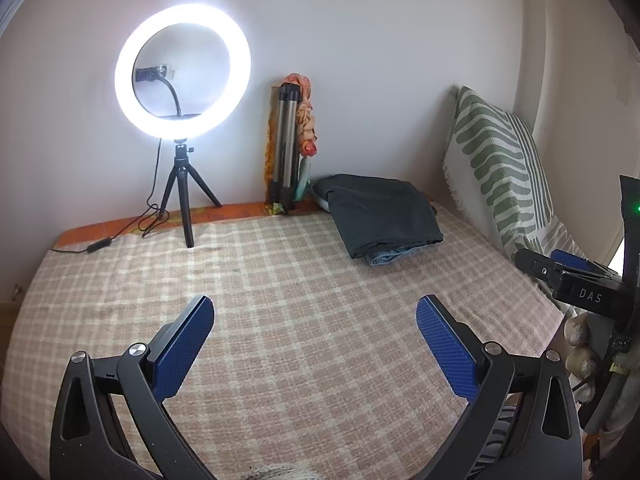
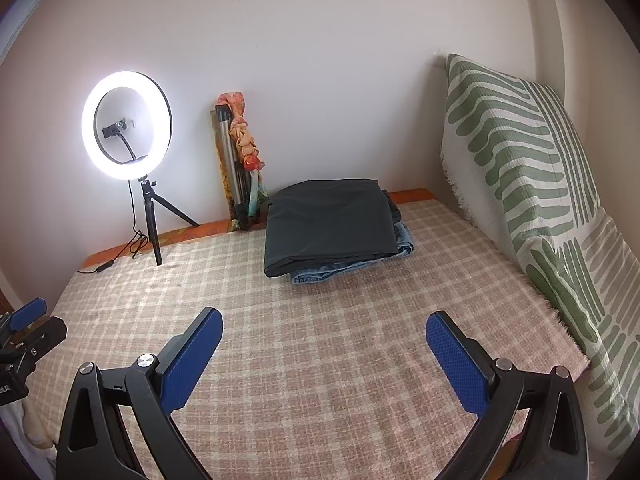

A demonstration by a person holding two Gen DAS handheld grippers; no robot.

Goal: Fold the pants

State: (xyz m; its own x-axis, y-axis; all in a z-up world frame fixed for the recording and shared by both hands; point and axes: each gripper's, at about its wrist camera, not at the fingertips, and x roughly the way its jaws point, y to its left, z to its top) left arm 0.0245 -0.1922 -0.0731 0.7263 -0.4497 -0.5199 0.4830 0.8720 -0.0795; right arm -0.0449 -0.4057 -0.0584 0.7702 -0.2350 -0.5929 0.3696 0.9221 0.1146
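Observation:
Dark folded pants (image 1: 380,212) lie at the far right of the checked bed cover (image 1: 280,300), stacked on folded blue jeans (image 1: 386,257). The same stack shows in the right wrist view, dark pants (image 2: 332,224) over jeans (image 2: 360,266). My left gripper (image 1: 314,320) is open and empty, well short of the stack. My right gripper (image 2: 324,332) is open and empty, also short of it. The right gripper's body (image 1: 576,280) shows at the right edge of the left view, and the left gripper's body (image 2: 24,336) at the left edge of the right view.
A lit ring light on a small tripod (image 1: 182,80) stands at the back left, its cable (image 1: 120,236) trailing on the bed. A folded tripod with a cloth (image 1: 290,144) leans on the wall. A green-patterned pillow (image 2: 532,184) stands along the right.

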